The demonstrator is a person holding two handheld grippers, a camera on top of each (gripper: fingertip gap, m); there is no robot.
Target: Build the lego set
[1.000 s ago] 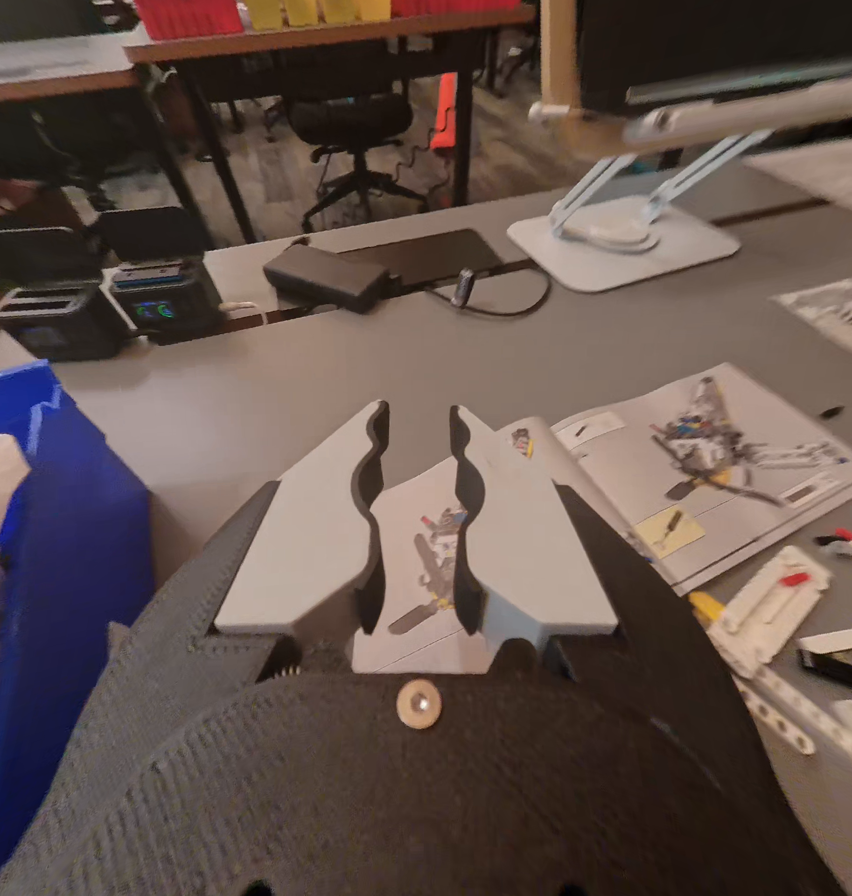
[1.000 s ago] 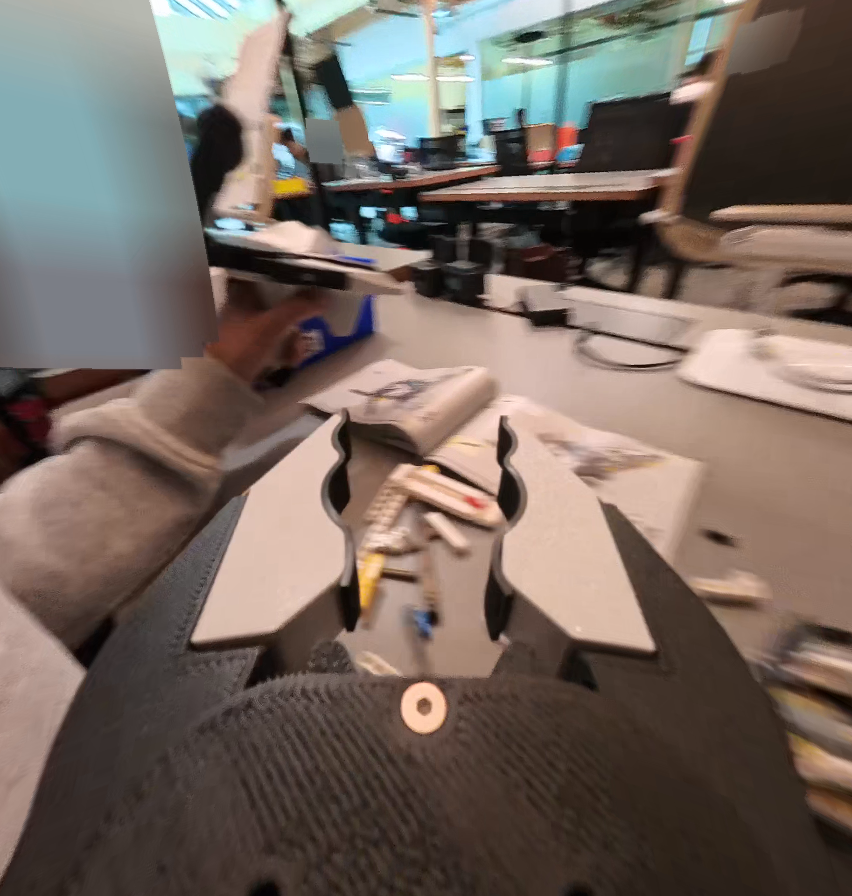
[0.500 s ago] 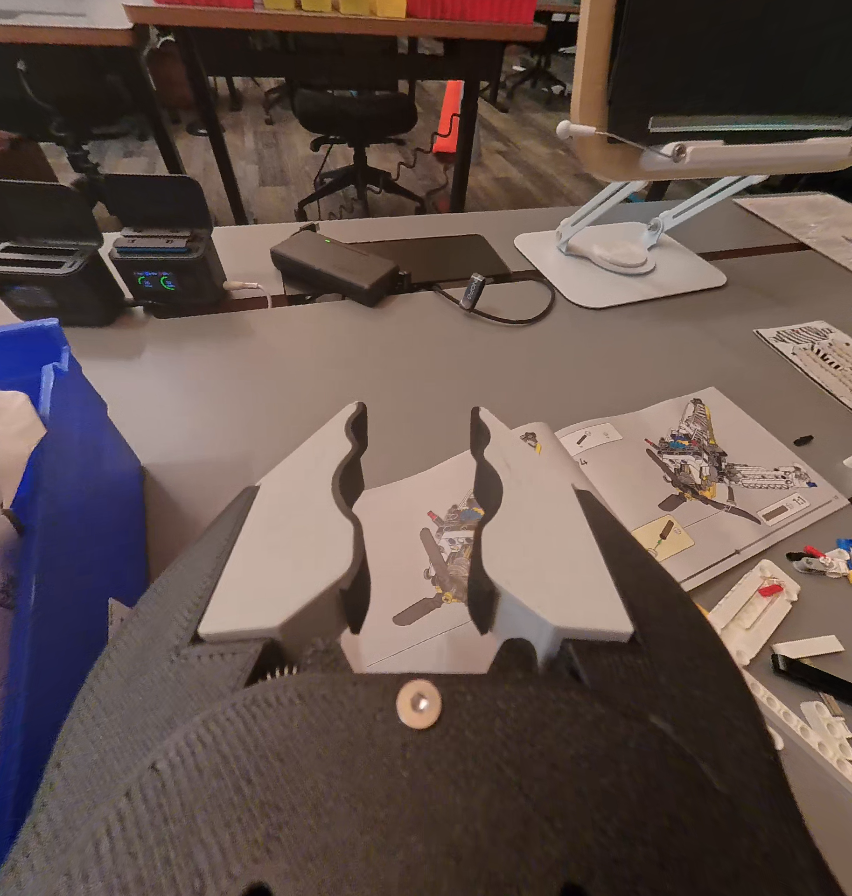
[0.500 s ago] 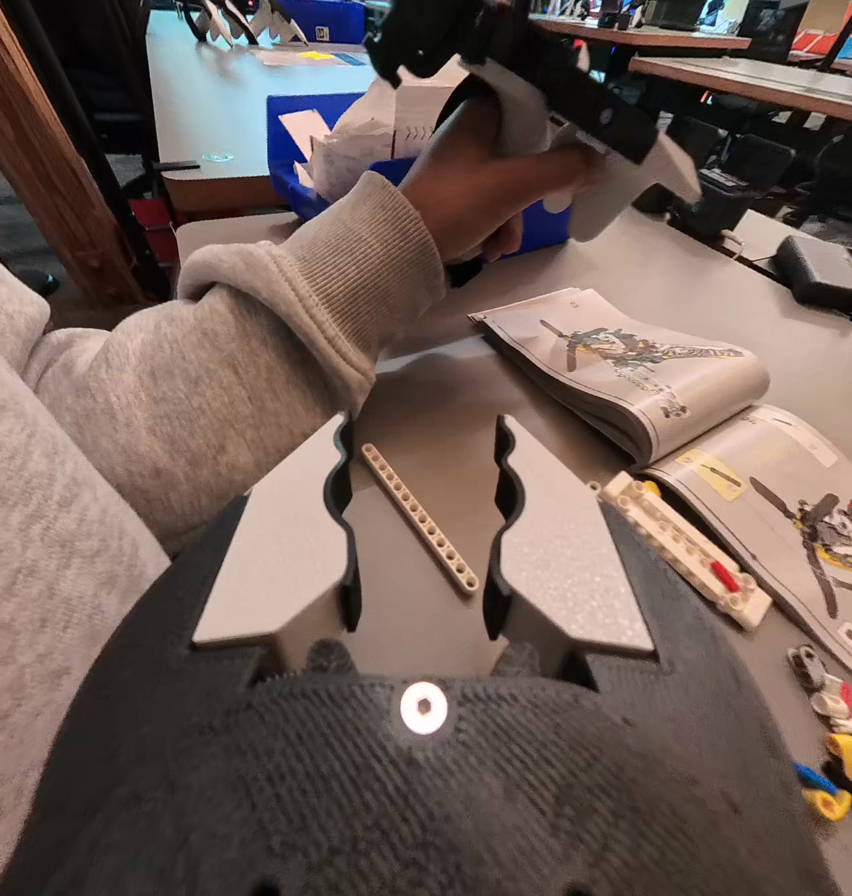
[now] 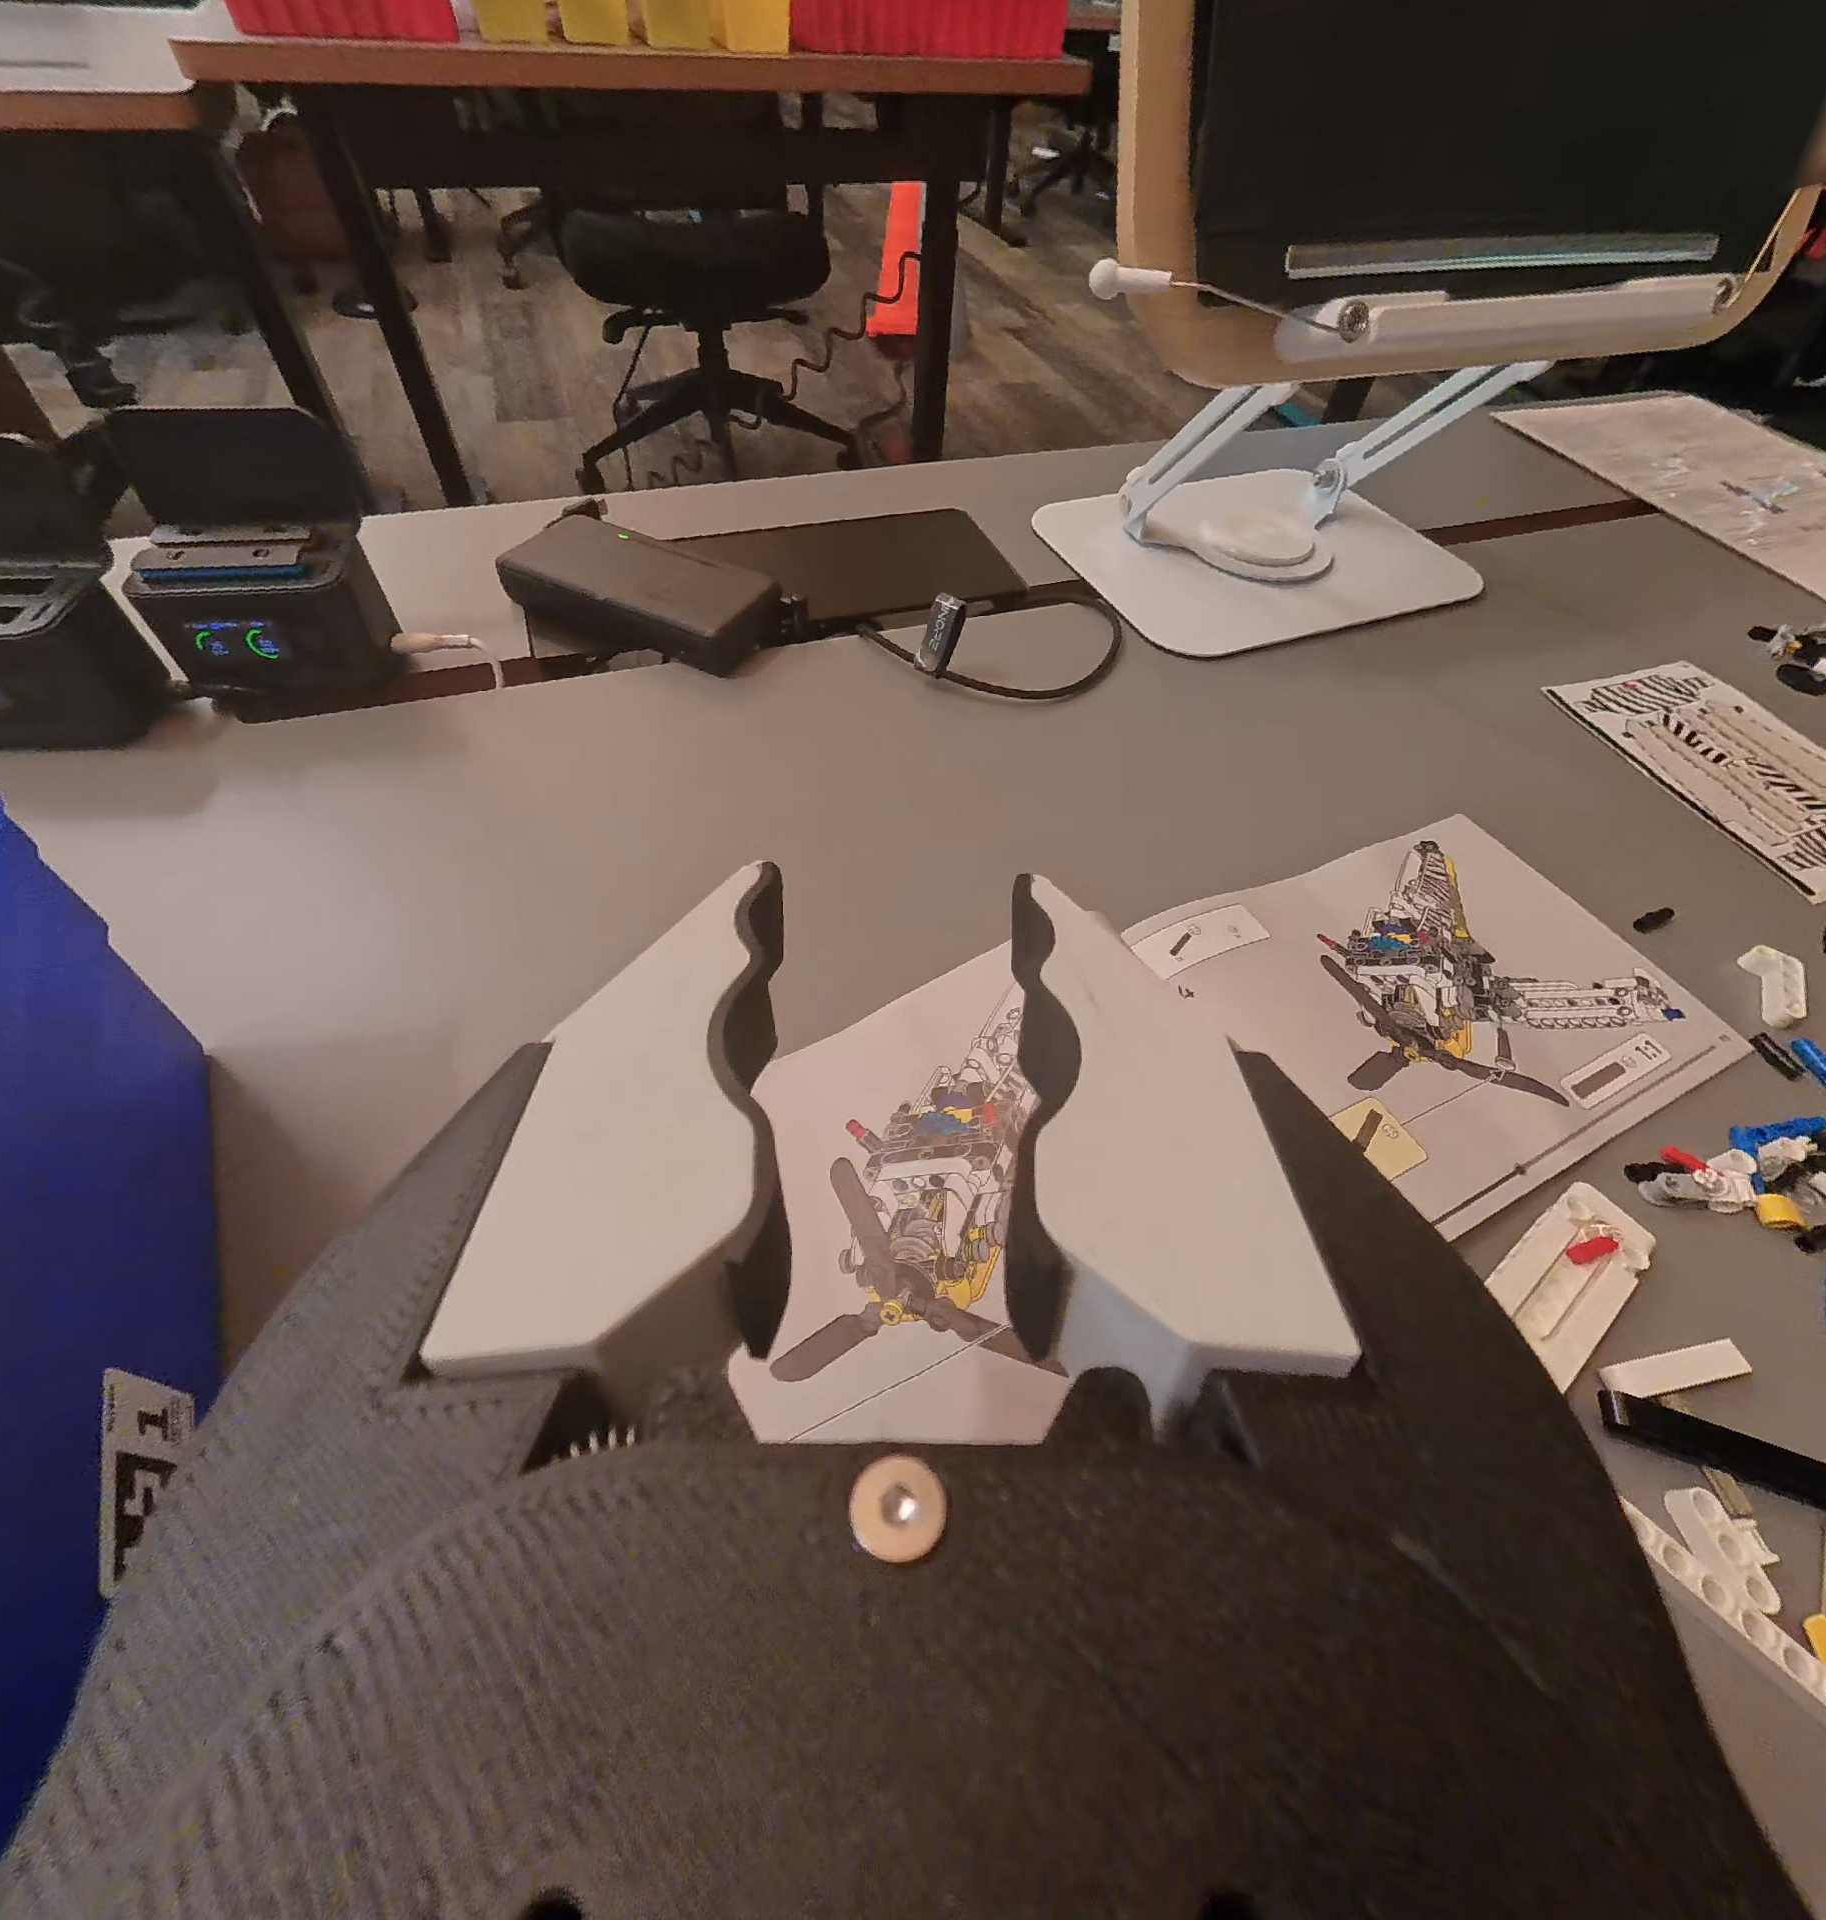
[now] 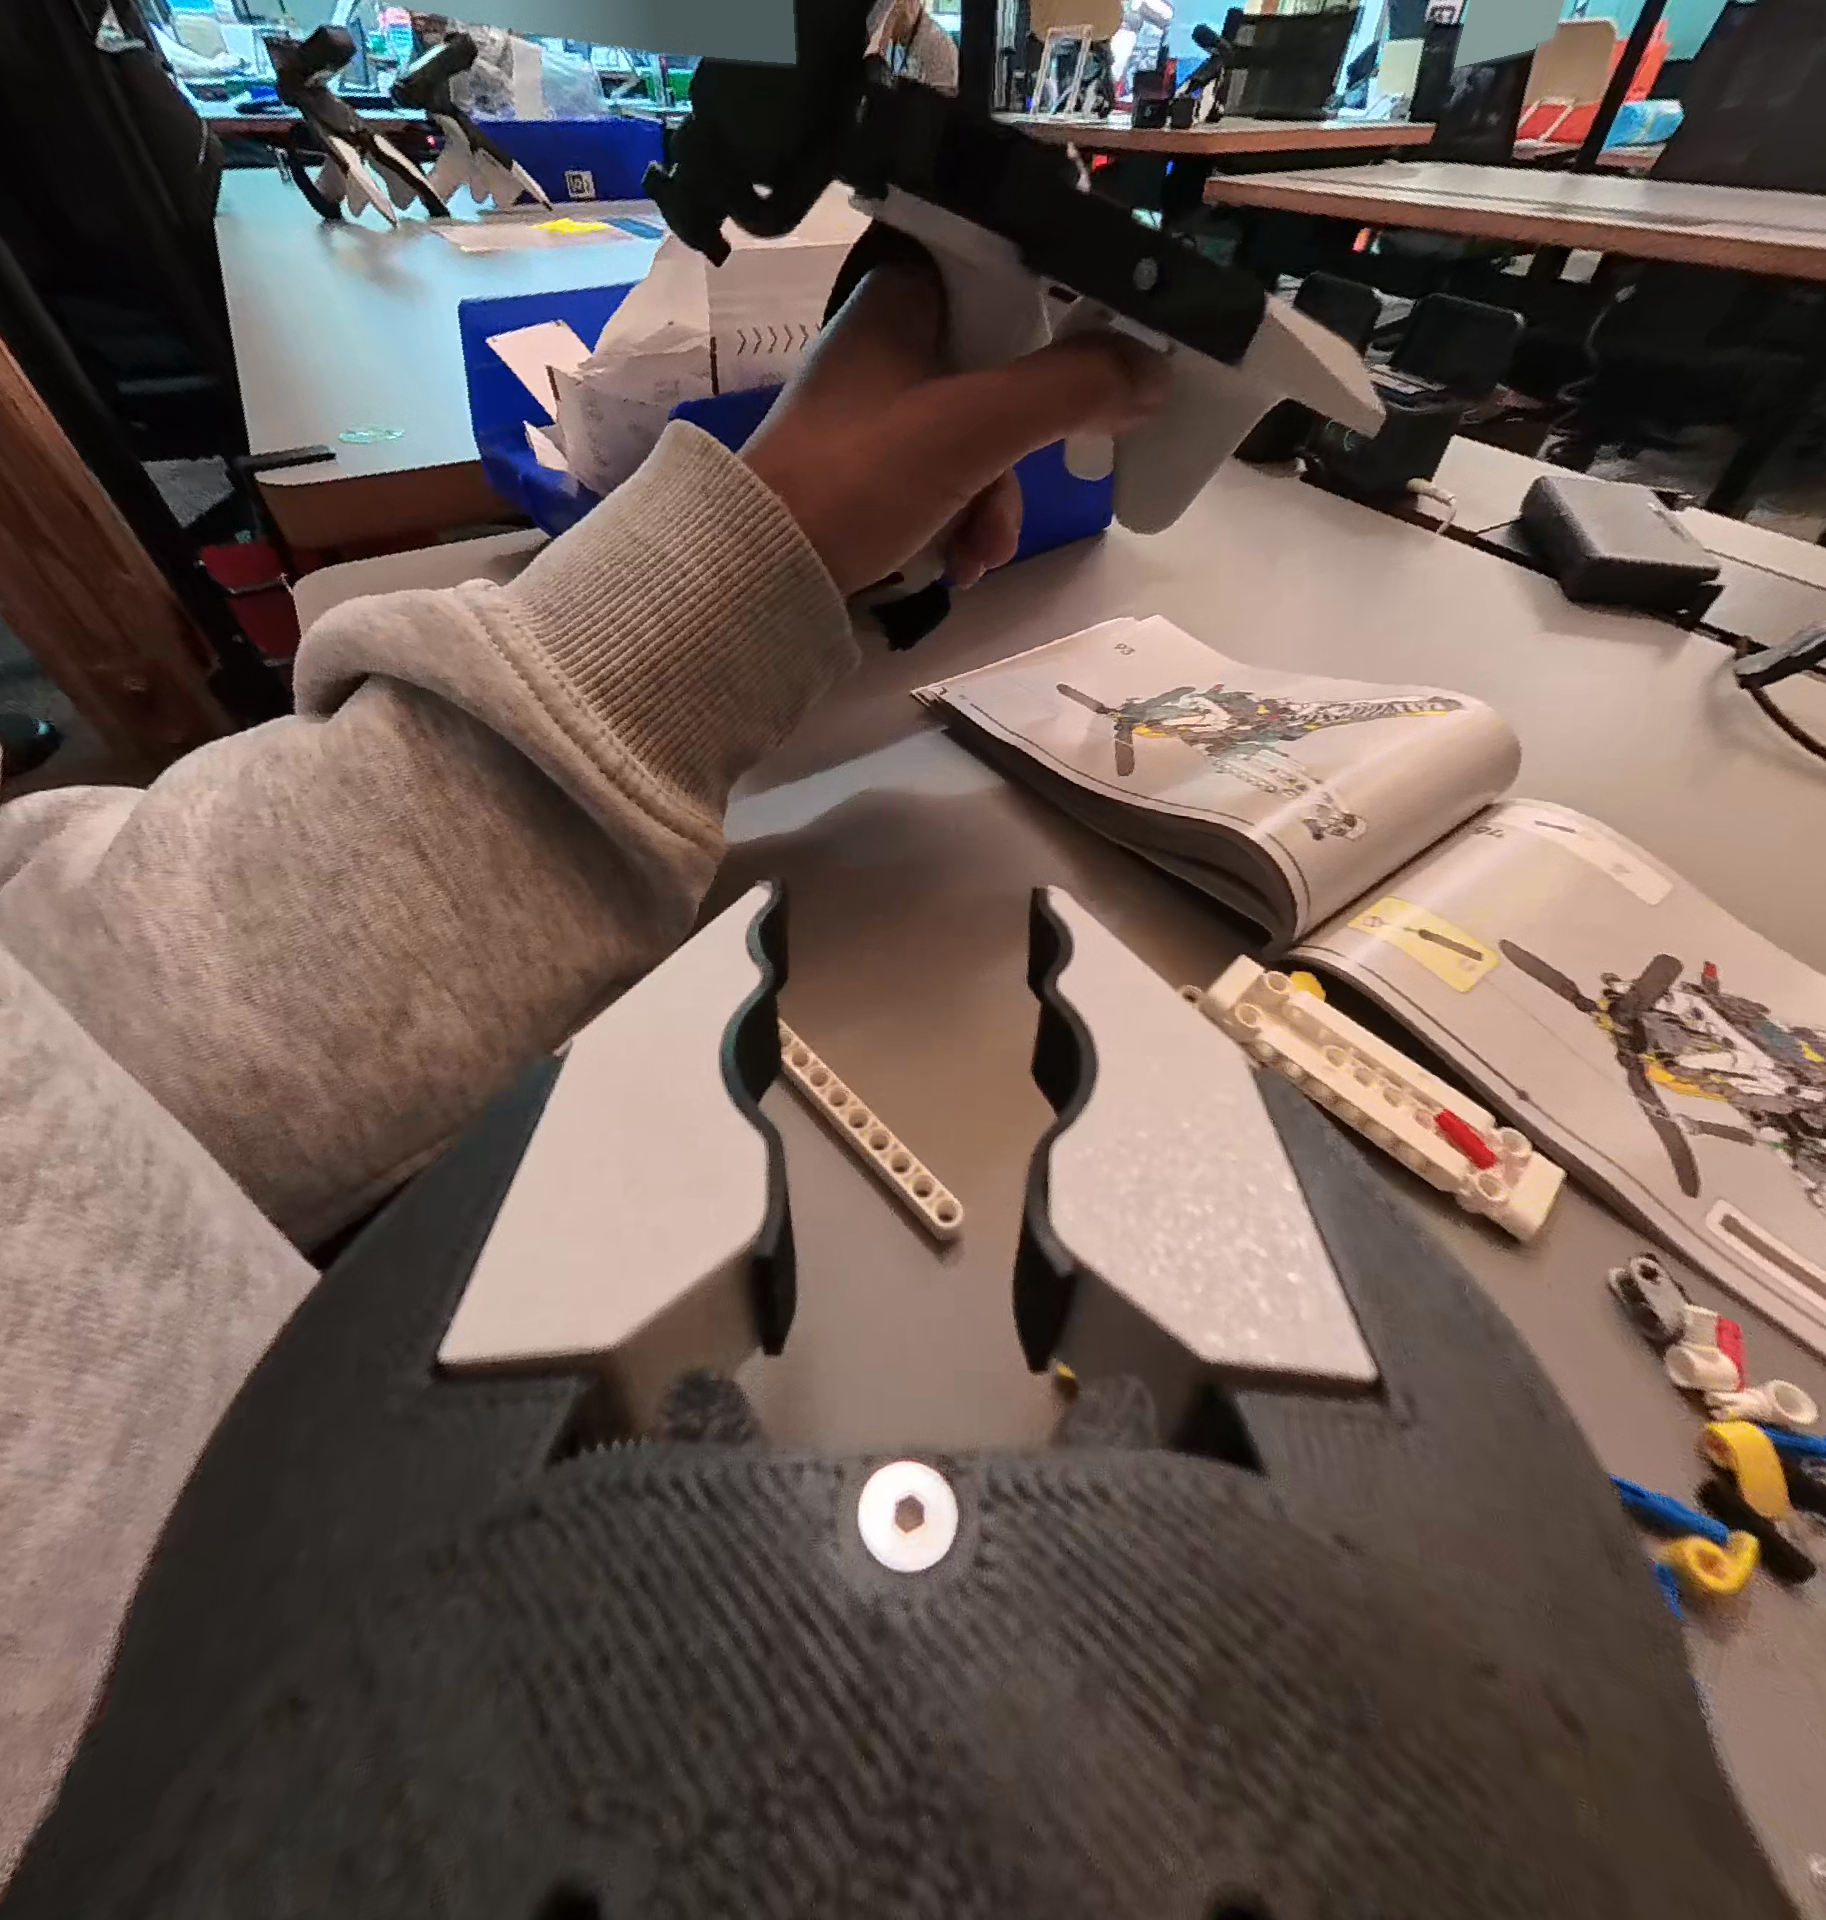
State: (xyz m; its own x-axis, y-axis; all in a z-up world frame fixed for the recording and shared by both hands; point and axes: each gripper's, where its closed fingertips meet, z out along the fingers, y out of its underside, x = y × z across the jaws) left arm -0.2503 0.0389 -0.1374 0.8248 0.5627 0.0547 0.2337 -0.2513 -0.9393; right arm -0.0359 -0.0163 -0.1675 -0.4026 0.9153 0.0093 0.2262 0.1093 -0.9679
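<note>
Right wrist view: a long white holed beam (image 6: 867, 1138) is seen lying flat on the grey table (image 6: 1304, 623), framed between the spread, empty jaws of the right gripper (image 6: 904, 920). A white studded assembly with a red pin (image 6: 1376, 1091) lies just beside the open instruction booklet (image 6: 1252, 769). The left gripper (image 5: 893, 894), jaws likewise spread and empty, is held above the booklet. Loose coloured parts (image 5: 1761, 1174) are scattered to the right.

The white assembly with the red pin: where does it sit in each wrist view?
Left wrist view: white assembly with the red pin, right side, just below the open instruction booklet.
Right wrist view: same assembly, right of centre, beside the right gripper, along the booklet's near edge.
Shared landmark: the instruction booklet.
</note>
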